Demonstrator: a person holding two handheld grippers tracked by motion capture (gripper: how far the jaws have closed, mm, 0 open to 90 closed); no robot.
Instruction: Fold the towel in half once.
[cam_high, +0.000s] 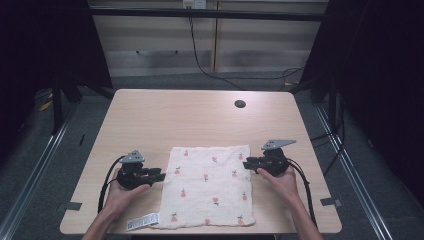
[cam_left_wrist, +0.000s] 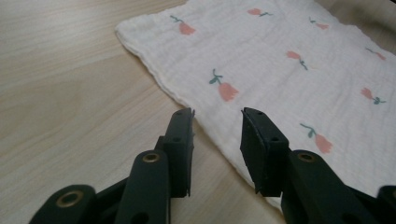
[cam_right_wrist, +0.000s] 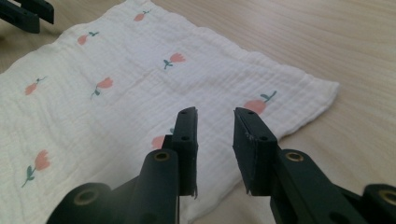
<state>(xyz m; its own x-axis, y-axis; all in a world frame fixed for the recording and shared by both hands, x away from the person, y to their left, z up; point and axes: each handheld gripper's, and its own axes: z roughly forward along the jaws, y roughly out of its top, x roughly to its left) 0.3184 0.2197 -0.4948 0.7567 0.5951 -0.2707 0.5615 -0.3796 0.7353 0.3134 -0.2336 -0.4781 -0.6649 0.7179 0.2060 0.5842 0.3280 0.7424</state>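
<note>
Left gripper (cam_high: 161, 176): one unit, held in the person's left hand (cam_high: 121, 192), lying just beside the left edge of the cloth (cam_high: 207, 186). Its own view shows the two black jaws spread apart with a clear gap between them; the pads press on nothing. The cloth's left hem runs under the gap, one jaw over bare wood and the other over fabric.

Right gripper (cam_high: 246, 163): one unit, held in the right hand (cam_high: 282, 181), at the cloth's right edge near its far right corner. In its own view (cam_right_wrist: 215, 135) the jaws likewise stand parted, nothing pinched; fabric shows beneath and between them, and whether the tips touch it cannot be told.

Each gripper carries one grey three-cornered plate and one black cable trailing back toward the person.

Cloth: one piece, cream-white, crinkled weave, printed with small pink flowers on green stems. It lies flat and spread out, roughly square, between the two grippers. Ten flowers can be counted in the high view. One white label (cam_high: 142, 221) sticks out at the cloth's near left corner.

Table (cam_high: 165, 115): one light wood top bearing the cloth. One dark round hole (cam_high: 240, 104) sits well beyond the cloth's far right corner.

Left gripper's own view (cam_left_wrist: 217, 128): five flowers fully visible on the cloth ahead of the jaws.
</note>
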